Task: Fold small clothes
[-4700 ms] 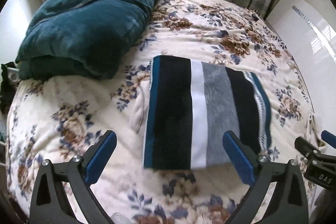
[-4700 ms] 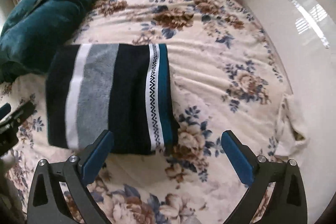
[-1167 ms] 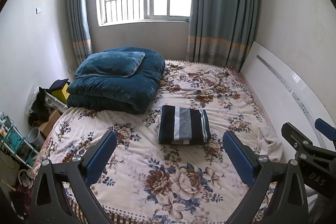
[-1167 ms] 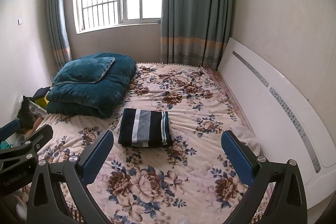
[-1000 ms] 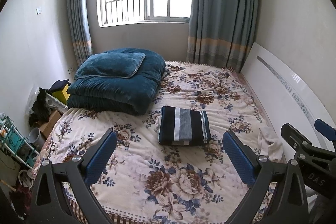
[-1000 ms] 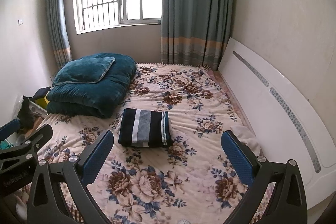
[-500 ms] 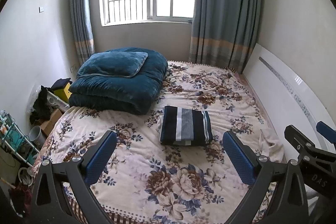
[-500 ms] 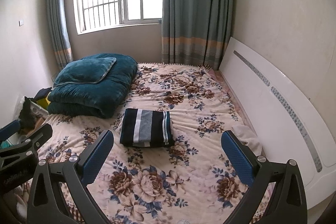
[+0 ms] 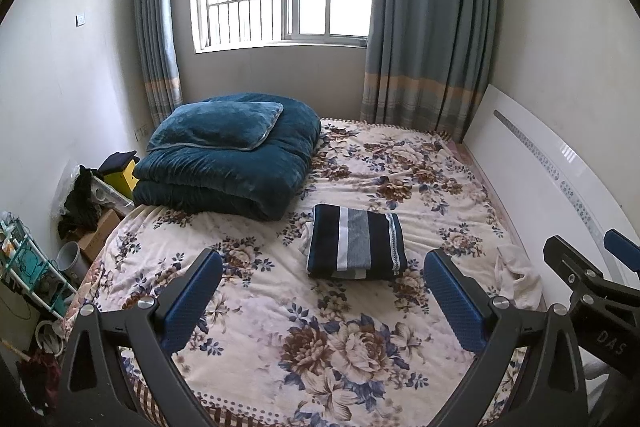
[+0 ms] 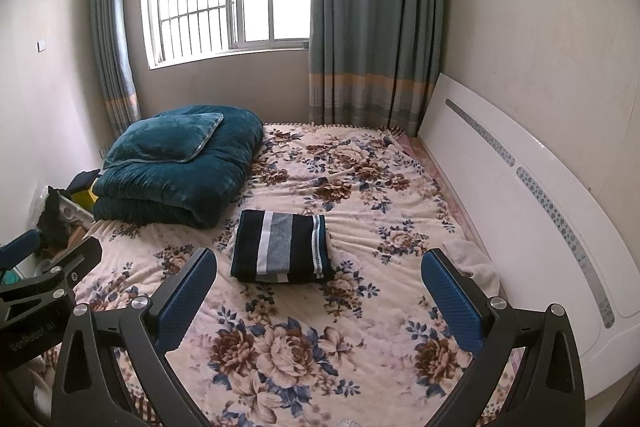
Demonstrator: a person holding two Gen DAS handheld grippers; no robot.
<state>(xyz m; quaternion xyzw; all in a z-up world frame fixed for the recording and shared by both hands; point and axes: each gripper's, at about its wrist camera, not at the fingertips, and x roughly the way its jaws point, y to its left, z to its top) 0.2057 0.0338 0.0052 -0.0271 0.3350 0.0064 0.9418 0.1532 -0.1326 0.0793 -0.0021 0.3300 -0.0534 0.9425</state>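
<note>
The left gripper (image 9: 322,291) hangs well back from the bed (image 9: 360,339) with its jaws spread wide and nothing between them; the right gripper (image 10: 319,287) matches it, likewise apart and empty. This stand-off posture suggests no grasp is in hand. The striped garment (image 9: 356,247) lies near the middle of the floral bedspread as a flat, squared bundle with its edges aligned, a form that reads as a completed fold. It sits just beside the folded teal quilt (image 9: 228,171), apart from it. A crumpled white cloth (image 9: 516,277) rests at the bed's edge by the white headboard (image 9: 560,187), possibly the next item.
</note>
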